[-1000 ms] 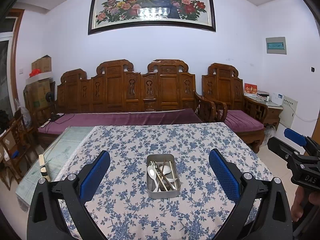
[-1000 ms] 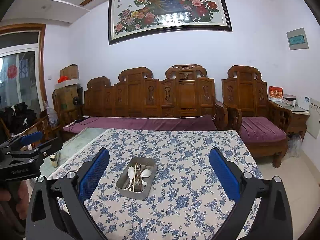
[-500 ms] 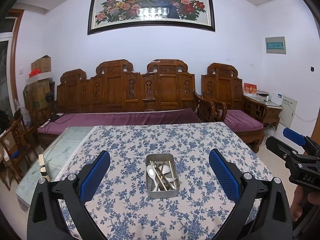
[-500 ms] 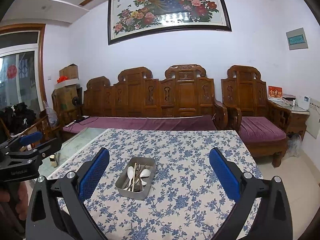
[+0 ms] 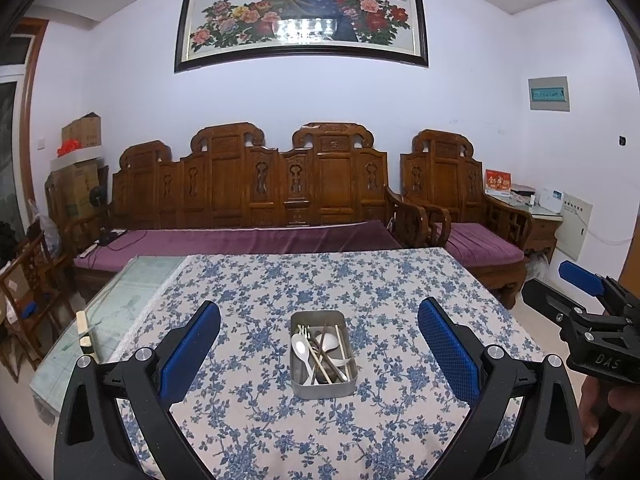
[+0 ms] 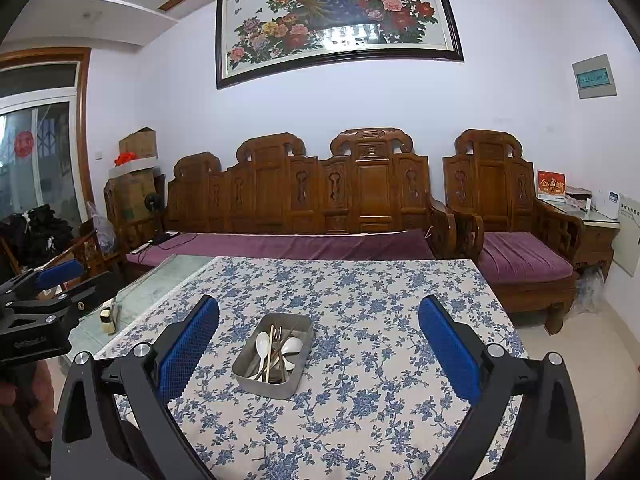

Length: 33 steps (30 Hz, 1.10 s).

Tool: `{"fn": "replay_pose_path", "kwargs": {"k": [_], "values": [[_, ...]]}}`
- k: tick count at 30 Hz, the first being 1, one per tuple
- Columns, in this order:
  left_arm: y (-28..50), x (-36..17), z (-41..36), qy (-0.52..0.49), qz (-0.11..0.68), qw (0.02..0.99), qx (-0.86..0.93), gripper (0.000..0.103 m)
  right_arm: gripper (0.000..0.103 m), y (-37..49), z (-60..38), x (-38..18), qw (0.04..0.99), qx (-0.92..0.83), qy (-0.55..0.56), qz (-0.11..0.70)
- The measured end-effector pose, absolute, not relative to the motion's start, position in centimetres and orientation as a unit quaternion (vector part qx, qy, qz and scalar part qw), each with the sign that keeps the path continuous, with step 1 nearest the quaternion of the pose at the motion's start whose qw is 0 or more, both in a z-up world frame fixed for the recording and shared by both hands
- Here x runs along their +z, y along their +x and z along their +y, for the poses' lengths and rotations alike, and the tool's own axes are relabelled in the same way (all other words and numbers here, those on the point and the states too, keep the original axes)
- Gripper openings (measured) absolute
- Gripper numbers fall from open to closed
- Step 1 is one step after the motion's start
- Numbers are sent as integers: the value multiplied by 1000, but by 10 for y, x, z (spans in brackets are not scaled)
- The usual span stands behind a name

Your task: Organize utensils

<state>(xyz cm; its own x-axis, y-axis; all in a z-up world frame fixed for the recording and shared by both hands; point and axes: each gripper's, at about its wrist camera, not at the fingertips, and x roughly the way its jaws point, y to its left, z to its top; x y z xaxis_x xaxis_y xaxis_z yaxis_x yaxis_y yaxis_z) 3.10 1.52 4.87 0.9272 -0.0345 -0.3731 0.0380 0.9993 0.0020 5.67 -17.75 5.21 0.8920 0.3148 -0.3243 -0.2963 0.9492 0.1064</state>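
We hold both grippers spread wide and empty above the near edge of the counter (image 5: 248, 280). The metal tin (image 5: 323, 388) of mixed utensils (image 5: 320, 350) (spoons, chopsticks, a small fork) sits dead ahead of the left gripper (image 5: 320, 348), its long axis pointing away from us. From the right gripper (image 6: 320, 348) the tin lies ahead and leftward, so the left seems nearer.

text: "DAS" | on: right hand-held gripper (image 5: 582, 292) body | view: left wrist
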Motion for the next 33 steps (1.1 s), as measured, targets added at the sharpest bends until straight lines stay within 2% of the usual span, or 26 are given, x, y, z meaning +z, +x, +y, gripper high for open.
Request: {"fn": "replay_pose_path", "kwargs": {"k": [33], "values": [[28, 52, 16, 2, 185, 982, -25, 96, 100, 54, -171, 53, 972, 159, 29, 169]]}}
